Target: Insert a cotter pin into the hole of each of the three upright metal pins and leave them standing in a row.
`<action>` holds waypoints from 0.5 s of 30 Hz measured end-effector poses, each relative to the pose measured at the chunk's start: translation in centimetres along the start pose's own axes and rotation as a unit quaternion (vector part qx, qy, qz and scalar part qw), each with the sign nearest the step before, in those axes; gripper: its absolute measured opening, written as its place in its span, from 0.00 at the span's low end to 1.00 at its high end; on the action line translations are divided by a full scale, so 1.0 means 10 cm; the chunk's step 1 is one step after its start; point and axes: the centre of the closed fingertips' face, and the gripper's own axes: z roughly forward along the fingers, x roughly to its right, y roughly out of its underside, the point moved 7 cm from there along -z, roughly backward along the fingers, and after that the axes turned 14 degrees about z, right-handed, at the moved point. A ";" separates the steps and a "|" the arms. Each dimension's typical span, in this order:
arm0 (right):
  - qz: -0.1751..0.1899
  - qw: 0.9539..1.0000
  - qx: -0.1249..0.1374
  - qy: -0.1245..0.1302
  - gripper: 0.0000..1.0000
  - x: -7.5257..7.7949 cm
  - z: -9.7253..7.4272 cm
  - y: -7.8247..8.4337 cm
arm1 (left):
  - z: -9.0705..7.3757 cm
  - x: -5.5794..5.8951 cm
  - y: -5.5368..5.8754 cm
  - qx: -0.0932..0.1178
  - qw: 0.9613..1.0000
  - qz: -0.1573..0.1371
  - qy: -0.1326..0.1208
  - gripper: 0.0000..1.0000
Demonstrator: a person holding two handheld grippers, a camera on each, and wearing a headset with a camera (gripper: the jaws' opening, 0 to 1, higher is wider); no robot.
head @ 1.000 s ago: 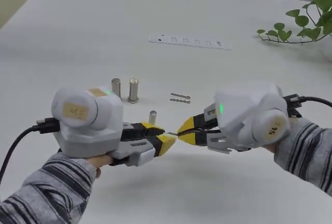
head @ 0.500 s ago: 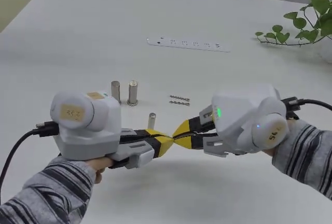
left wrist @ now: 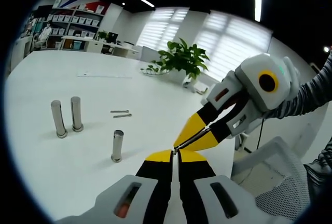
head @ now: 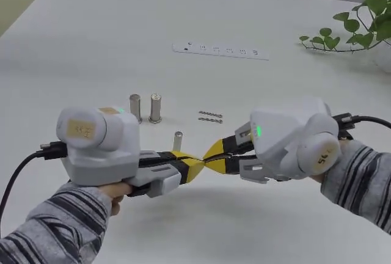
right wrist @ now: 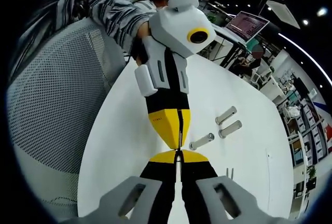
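Note:
Three upright metal pins stand on the white table: two close together (head: 135, 107) (head: 156, 107) and one nearer (head: 178, 140). In front of them my left gripper (head: 197, 162) and right gripper (head: 214, 156) meet tip to tip above the table. A thin cotter pin (left wrist: 192, 138) runs along the right gripper's shut yellow jaws, and its free end sits in the tips of my shut left gripper (left wrist: 175, 154). In the right gripper view the right gripper (right wrist: 179, 154) faces the left gripper's yellow tips (right wrist: 171, 129), with the nearest metal pin (right wrist: 201, 141) just beyond. Two spare cotter pins (head: 211, 116) lie flat behind.
A white power strip (head: 220, 51) lies farther back on the table. A leafy plant (head: 360, 25) trails at the far right. Black cables run from both grippers. Bare table (head: 201, 227) lies in front of the grippers.
The two grippers have closed the small gap between their tips. The left jaws, slightly apart a second ago, are now shut at the cotter pin's end. The metal pins have not moved.

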 end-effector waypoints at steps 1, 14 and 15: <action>0.000 1.000 0.000 0.000 0.00 0.00 0.00 0.00 | 0.00 -0.01 0.00 0.000 1.000 -0.002 -0.001 0.00; 0.006 1.000 0.004 0.003 0.00 -0.01 -0.01 0.00 | 0.00 0.00 -0.02 0.014 1.000 -0.023 0.006 0.00; 0.006 1.000 0.004 0.003 0.00 -0.01 -0.01 0.00 | 0.01 0.00 -0.01 0.014 1.000 -0.023 0.007 0.00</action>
